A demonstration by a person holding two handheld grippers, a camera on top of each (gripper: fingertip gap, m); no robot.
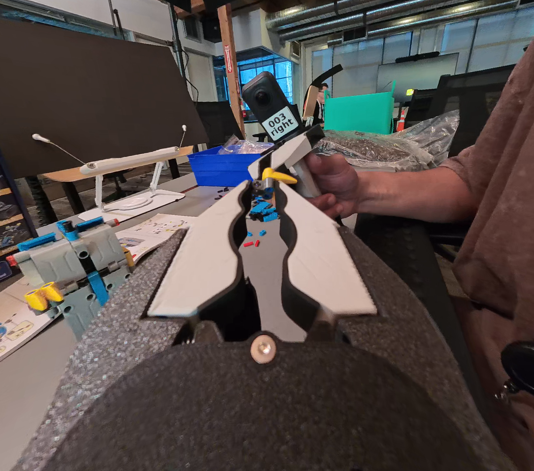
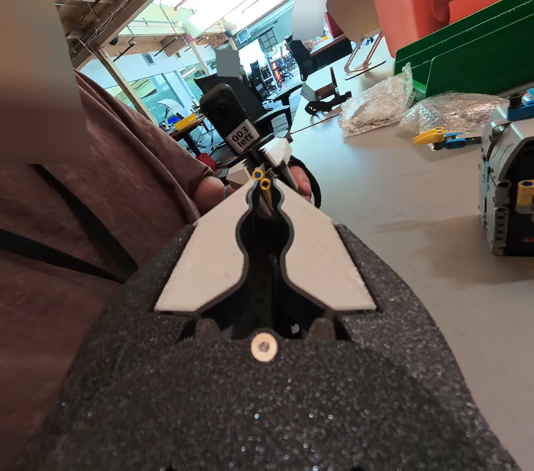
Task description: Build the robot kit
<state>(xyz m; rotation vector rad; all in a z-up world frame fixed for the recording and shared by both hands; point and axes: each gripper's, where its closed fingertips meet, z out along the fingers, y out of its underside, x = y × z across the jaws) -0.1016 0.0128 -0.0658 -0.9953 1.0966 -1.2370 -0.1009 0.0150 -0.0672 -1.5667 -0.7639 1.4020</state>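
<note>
A grey table (image 1: 26, 387) carries everything, with a black board (image 1: 86, 99) leaning at its far side, a blue bin (image 1: 219, 168) beyond the grippers and crinkled plastic bags (image 2: 375, 107) further along. A grey-and-blue brick model (image 1: 72, 258) with yellow parts stands on the table beside open instruction sheets (image 1: 153, 229), and a white stand (image 1: 130, 165) rises behind it. The two grippers meet tip to tip in the air above the table, each held in a hand (image 1: 332, 185). The left gripper (image 1: 261, 187) pinches a small grey-and-blue piece (image 1: 264, 188) at its fingertips. The right gripper (image 2: 264, 191) is clamped on a yellow claw (image 2: 265, 193) that touches that piece. A second yellow-and-blue claw assembly (image 2: 439, 138) lies on the table near the model. Loose blue pieces (image 1: 264, 211) and tiny red pins (image 1: 251, 243) are scattered under the grippers.
</note>
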